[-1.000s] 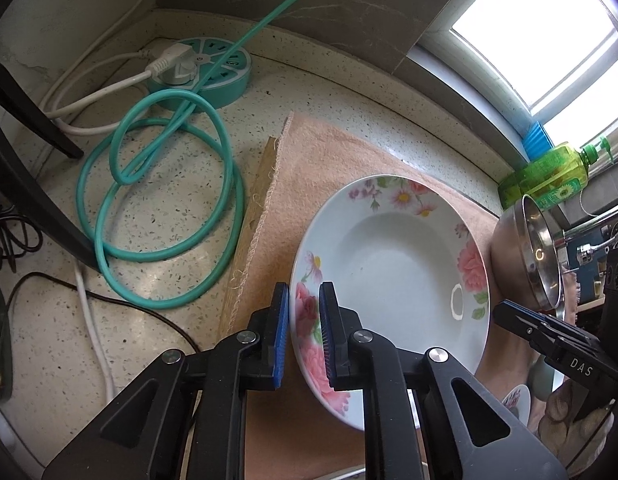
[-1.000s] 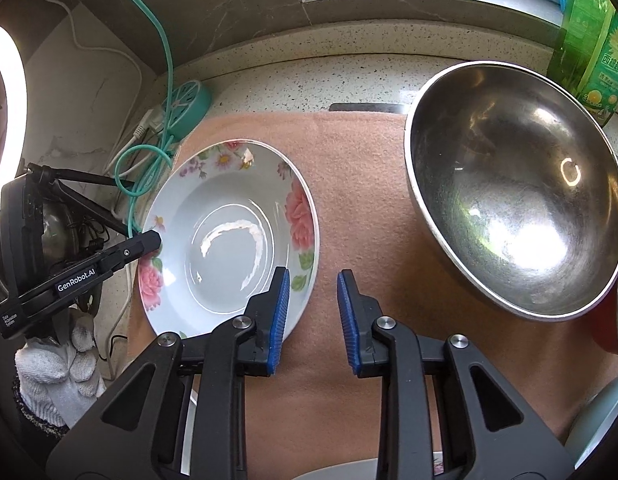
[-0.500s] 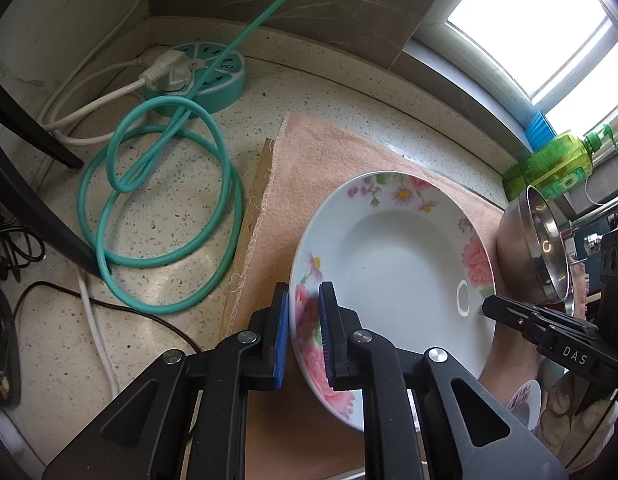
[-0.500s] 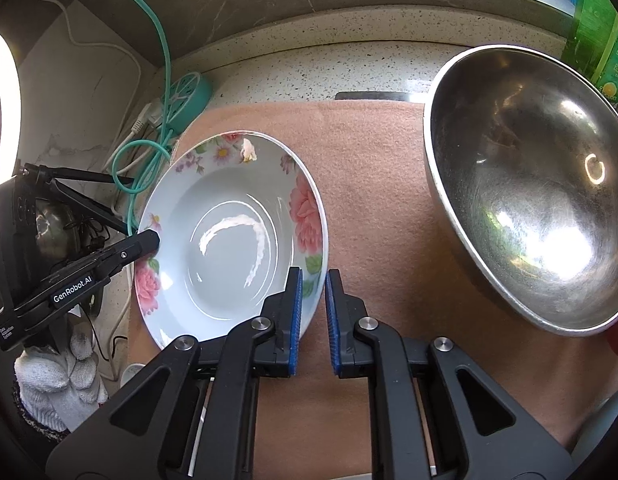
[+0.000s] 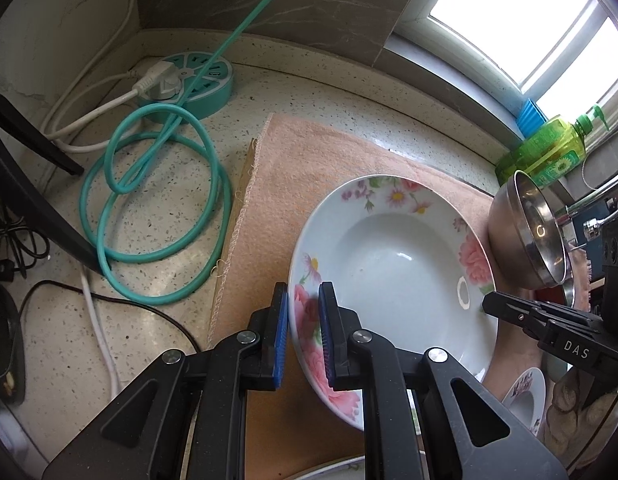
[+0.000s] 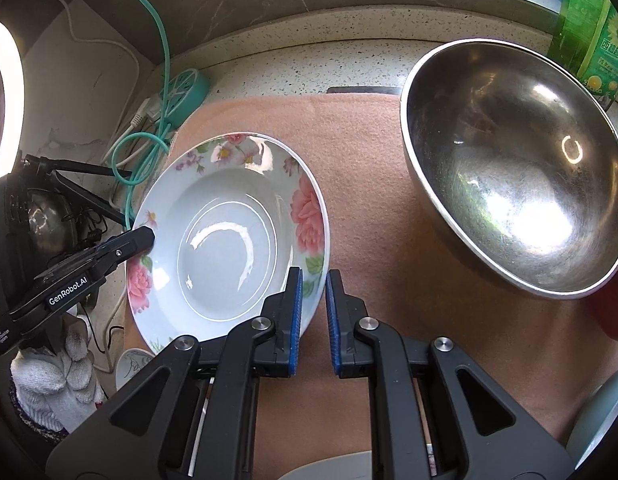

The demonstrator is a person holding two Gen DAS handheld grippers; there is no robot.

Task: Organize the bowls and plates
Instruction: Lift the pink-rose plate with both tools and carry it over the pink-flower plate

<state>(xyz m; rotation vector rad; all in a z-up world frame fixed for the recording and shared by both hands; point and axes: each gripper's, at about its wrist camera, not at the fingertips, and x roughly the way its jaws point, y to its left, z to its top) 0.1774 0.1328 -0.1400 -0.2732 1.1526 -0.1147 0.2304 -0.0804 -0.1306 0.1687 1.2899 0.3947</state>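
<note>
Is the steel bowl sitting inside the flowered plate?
No, the steel bowl stands apart on the pink cloth, to the right of the flowered plate.

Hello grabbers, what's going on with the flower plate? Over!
Left gripper shut on flower plate rim. Right gripper has just been closing, now shut on the opposite rim. Steel bowl sits close beside, on the same pink cloth.

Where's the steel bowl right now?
Right wrist view: the steel bowl sits on the pink cloth, right of the floral plate, near the green bottle.
</note>
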